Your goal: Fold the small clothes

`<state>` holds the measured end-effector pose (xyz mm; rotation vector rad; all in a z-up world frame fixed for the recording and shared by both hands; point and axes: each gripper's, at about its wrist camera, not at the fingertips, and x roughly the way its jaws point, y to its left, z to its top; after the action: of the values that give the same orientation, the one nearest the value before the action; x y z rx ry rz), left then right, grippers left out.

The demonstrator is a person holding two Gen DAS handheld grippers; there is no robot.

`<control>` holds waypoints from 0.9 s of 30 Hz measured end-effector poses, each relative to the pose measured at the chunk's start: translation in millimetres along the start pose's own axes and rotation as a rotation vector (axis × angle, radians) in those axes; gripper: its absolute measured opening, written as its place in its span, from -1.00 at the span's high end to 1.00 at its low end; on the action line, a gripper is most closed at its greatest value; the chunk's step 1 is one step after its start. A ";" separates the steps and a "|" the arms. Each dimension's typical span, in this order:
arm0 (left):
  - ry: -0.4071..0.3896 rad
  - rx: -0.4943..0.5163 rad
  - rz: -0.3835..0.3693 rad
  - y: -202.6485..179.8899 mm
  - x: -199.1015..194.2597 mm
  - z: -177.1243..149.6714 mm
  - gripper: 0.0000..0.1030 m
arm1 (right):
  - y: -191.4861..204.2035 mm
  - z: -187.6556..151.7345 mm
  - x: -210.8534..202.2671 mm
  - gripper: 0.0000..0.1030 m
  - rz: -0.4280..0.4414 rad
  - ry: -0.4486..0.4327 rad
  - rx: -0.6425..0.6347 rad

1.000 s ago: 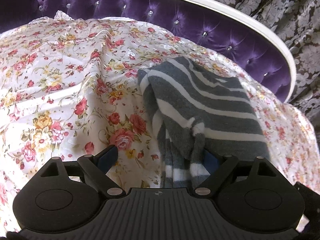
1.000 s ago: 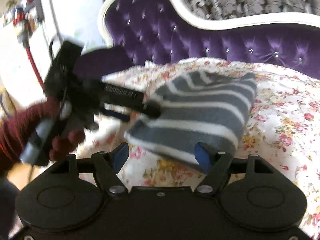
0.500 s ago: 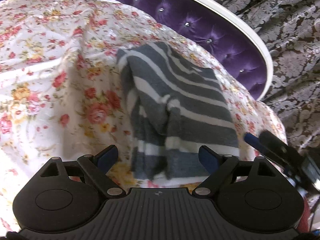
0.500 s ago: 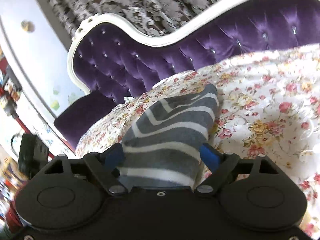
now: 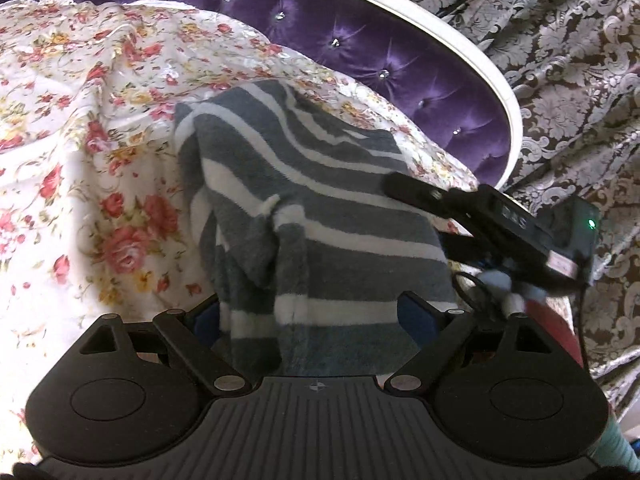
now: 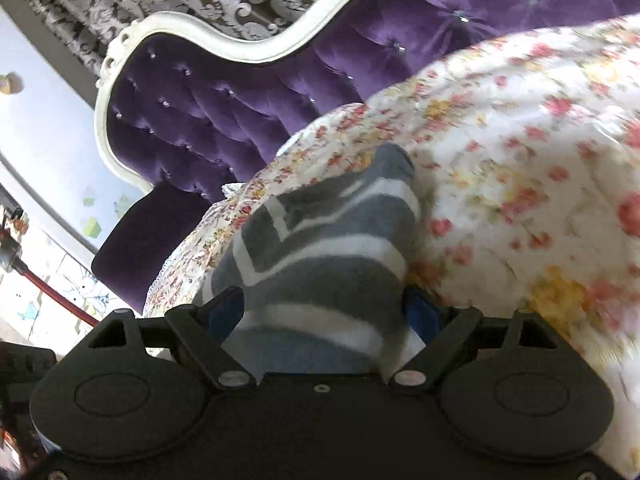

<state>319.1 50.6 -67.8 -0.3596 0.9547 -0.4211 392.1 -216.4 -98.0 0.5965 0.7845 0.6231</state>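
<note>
A small grey garment with white stripes (image 5: pixel 320 216) lies folded on the floral sheet (image 5: pixel 80 128). My left gripper (image 5: pixel 316 316) is open, its blue pads on either side of the garment's near edge, with the cloth between them. My right gripper (image 6: pixel 324 312) is open too, with the garment's (image 6: pixel 320 248) side edge lying between its pads. The right gripper also shows in the left wrist view (image 5: pixel 500 228) at the garment's right edge.
A purple tufted headboard with a white frame (image 5: pixel 400 52) curves behind the sheet; it also shows in the right wrist view (image 6: pixel 224 92). Patterned grey curtains (image 5: pixel 560 60) hang behind it. The floral sheet (image 6: pixel 520 160) spreads to the right of the garment.
Both grippers have moved in closer onto the garment's edges, so cloth now lies between each pair of pads. The right gripper has come to the garment's right edge in the left wrist view.
</note>
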 end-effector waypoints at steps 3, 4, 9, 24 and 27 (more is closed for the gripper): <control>-0.004 -0.004 -0.004 0.1 0.7 0.4 -0.71 | 3.4 6.1 10.3 -0.86 0.015 0.011 -0.015; -0.004 -0.006 -0.006 0.2 0.9 0.9 -0.71 | 4.8 7.9 14.3 -0.91 0.020 0.015 -0.018; -0.009 -0.031 -0.024 3.3 1.5 2.4 -0.71 | 9.9 12.4 27.1 -0.93 0.027 0.023 -0.040; -0.029 -0.069 -0.053 11.7 -1.1 2.4 0.23 | 9.8 16.9 23.6 0.00 -0.057 0.044 -0.056; -0.038 -0.085 -0.083 15.0 -5.8 3.7 0.31 | 8.6 17.4 18.4 0.09 -0.065 0.037 -0.019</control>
<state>322.1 66.8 -68.8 -0.4844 0.9242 -0.4486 413.5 -202.2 -90.5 0.5416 0.8291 0.5825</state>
